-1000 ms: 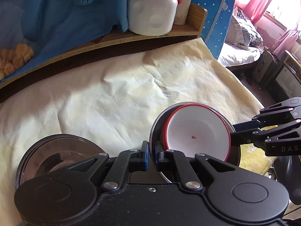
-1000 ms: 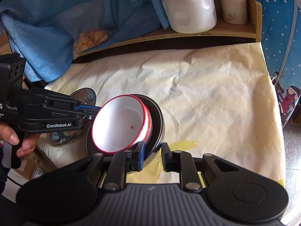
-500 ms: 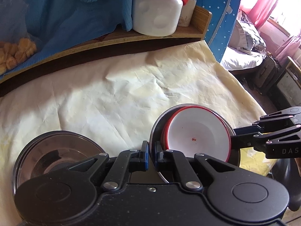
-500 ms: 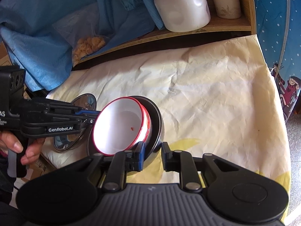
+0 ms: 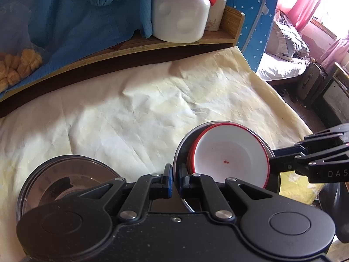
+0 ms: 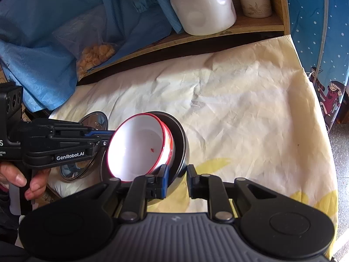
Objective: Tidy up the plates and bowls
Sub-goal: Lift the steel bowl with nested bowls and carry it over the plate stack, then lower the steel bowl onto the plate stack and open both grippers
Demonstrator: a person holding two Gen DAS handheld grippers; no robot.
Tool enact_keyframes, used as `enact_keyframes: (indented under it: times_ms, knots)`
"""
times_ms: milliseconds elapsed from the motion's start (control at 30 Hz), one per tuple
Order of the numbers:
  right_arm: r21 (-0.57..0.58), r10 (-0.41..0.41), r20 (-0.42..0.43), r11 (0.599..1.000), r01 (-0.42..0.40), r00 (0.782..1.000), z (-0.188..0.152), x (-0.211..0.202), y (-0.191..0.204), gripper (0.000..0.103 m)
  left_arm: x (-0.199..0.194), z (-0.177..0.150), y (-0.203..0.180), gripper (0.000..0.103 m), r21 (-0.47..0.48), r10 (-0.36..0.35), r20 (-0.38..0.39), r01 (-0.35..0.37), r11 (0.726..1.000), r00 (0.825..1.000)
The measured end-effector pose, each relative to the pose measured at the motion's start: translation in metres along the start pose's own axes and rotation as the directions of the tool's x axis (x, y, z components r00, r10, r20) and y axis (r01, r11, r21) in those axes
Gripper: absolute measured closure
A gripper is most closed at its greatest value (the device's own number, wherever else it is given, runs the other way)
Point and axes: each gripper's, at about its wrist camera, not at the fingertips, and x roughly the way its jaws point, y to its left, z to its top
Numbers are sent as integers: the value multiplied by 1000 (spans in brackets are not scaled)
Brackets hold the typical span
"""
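Two claws meet at one stack. Left claw (image 5: 175, 174), fingers nearly together, pinches the near rim of a dark metal bowl (image 5: 182, 144); right claw (image 6: 176, 175), gap narrow, straddles that bowl's opposite rim. Nested inside, tilted, sits a red-rimmed white bowl (image 6: 139, 148). Beside the stack lies a glass lid (image 5: 65, 179) on the cream-covered counter (image 5: 141, 109). Farther back, a white jug (image 6: 202, 8) stands on a wooden shelf (image 6: 250, 25).

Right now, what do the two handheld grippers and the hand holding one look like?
Left gripper and right gripper: matte black plastic, round pivot housings, silver rivets, linkage arms, black fingers with blue pads. The left carries white "GenRobot.AI" lettering; the right's side reads "DAS". The bare left hand shows no visible sleeve. No cables visible.
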Motion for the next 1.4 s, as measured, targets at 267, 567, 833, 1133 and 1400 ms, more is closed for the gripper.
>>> enact_keyframes:
  times_ms: [267,567,833,1133,1400]
  knots:
    - [34,4,-29,999,-3,1000,8,-3,4,85,-2,9,15,98,-82,-43,2,43,996,999]
    - [-26,8,-72,1000,-10,997,59,-4,53,86,-40,22,50,98,-172,18,-9,-19,985,1000]
    - [-163,106,-203,977,-141,973,73,51,126,86,-79,-11,111,97,-281,165,-81,-182,942,983]
    - [-237,96,-274,958,-164,957,65,103,153,86,-68,-49,153,97,-383,145,-127,-184,905,981]
    - [-329,62,-226,935,-136,972,60,102,162,84,-67,-50,151,97,-355,182,-88,-202,913,979]
